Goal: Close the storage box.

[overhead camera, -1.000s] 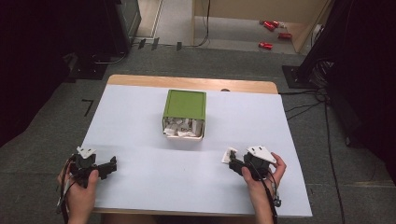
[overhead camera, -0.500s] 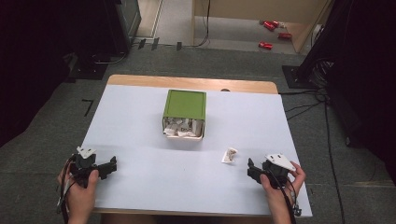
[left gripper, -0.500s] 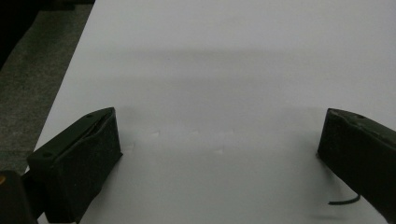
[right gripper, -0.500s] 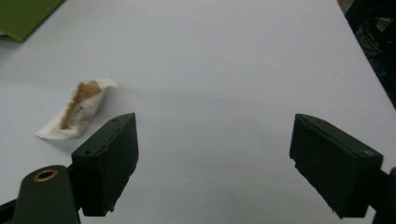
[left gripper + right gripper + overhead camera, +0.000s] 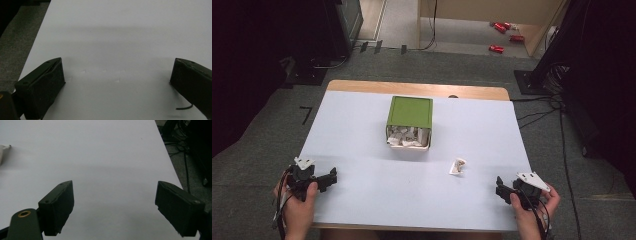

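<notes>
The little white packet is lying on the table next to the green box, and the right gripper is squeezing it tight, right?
Not quite. The white packet does lie on the table near the green box, but the right gripper is not squeezing it. The high view shows it apart from the packet, and the right gripper view shows its jaws wide open with nothing between them.
</notes>
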`<state>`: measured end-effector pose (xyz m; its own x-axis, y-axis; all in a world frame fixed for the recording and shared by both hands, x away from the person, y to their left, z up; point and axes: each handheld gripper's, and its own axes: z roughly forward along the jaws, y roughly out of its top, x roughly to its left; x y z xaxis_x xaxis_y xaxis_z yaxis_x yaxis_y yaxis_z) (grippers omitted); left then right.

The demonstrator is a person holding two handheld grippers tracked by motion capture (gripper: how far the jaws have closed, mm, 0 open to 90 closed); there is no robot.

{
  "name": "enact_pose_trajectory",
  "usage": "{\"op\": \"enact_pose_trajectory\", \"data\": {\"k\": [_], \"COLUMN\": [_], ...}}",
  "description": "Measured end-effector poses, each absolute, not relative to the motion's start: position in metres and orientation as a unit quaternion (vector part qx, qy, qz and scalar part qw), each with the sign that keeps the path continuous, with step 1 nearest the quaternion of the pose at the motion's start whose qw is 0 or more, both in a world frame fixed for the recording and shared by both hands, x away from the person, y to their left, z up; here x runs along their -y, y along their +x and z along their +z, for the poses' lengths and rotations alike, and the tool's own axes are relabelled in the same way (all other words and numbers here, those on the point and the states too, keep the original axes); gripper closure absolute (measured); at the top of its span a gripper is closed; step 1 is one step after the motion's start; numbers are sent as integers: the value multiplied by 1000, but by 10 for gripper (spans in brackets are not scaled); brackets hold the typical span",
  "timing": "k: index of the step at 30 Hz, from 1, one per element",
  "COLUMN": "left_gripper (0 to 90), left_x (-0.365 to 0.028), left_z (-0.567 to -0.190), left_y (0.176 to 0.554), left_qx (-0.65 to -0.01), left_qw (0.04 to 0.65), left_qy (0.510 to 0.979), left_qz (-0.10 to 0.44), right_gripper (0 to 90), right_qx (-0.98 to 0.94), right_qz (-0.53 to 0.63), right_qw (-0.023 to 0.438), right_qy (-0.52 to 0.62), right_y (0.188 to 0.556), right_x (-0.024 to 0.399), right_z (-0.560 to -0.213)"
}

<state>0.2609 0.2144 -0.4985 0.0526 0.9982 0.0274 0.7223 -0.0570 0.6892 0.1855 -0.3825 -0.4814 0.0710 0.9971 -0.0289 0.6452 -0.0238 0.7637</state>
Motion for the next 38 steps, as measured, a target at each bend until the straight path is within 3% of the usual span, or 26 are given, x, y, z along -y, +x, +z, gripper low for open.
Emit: {"op": "enact_pose_trajectory", "data": {"k": [13,38], "left_gripper": [0,0], "left_x": [-214,-214], "left_z": [-498,-498], "left_y": [261,261], "left_qx": [-635,-636], "left_qw": [261,261], "left_qy": [677,677], "left_qz": [265,264], "right_gripper": [158,150], "right_qx": [-611,-599], "right_qz": [253,271], "right_qw": [316,305], "right_qy": [680,689], "right_y": [177,174], "right_x": [409,415], "right_z": [-496,-504]}}
